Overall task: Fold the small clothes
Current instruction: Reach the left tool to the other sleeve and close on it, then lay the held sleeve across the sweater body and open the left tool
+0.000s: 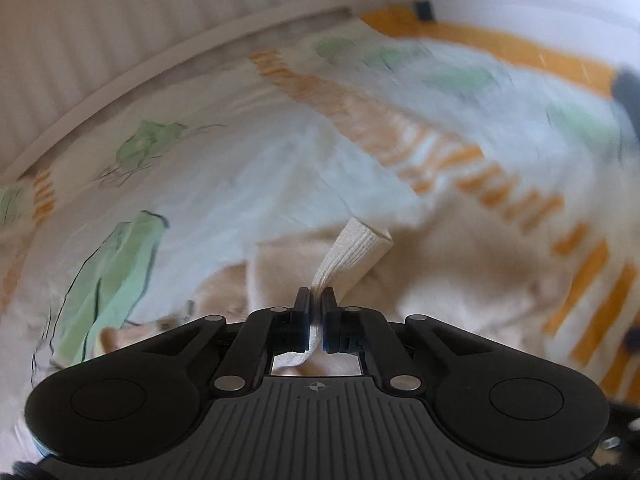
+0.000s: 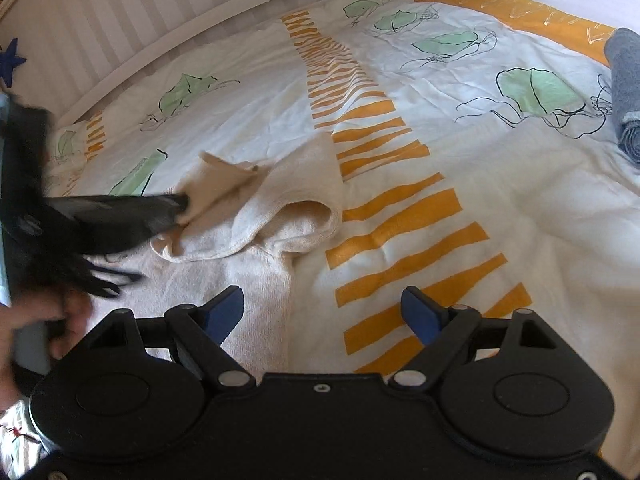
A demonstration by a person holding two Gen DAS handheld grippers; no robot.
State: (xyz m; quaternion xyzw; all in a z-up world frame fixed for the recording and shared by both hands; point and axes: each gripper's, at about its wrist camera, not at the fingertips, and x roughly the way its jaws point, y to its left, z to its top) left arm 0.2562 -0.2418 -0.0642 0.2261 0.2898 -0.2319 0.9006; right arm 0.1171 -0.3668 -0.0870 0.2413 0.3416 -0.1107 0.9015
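Note:
A small cream garment [image 2: 264, 216] lies rumpled on the patterned bedspread [image 2: 460, 184], partly folded over itself. My left gripper [image 1: 315, 300] is shut on the garment's ribbed cuff [image 1: 352, 248] and holds it lifted over the rest of the garment [image 1: 440, 276]. In the right wrist view the left gripper [image 2: 182, 202] comes in from the left, pinching the cloth. My right gripper [image 2: 322, 312] is open and empty, hovering over the near end of the garment and the orange stripes.
A rolled grey-blue cloth [image 2: 626, 92] lies at the right edge of the bed. A white slatted bed frame [image 2: 160, 12] runs along the far side. The bedspread has orange stripes [image 2: 396, 236] and green leaf prints.

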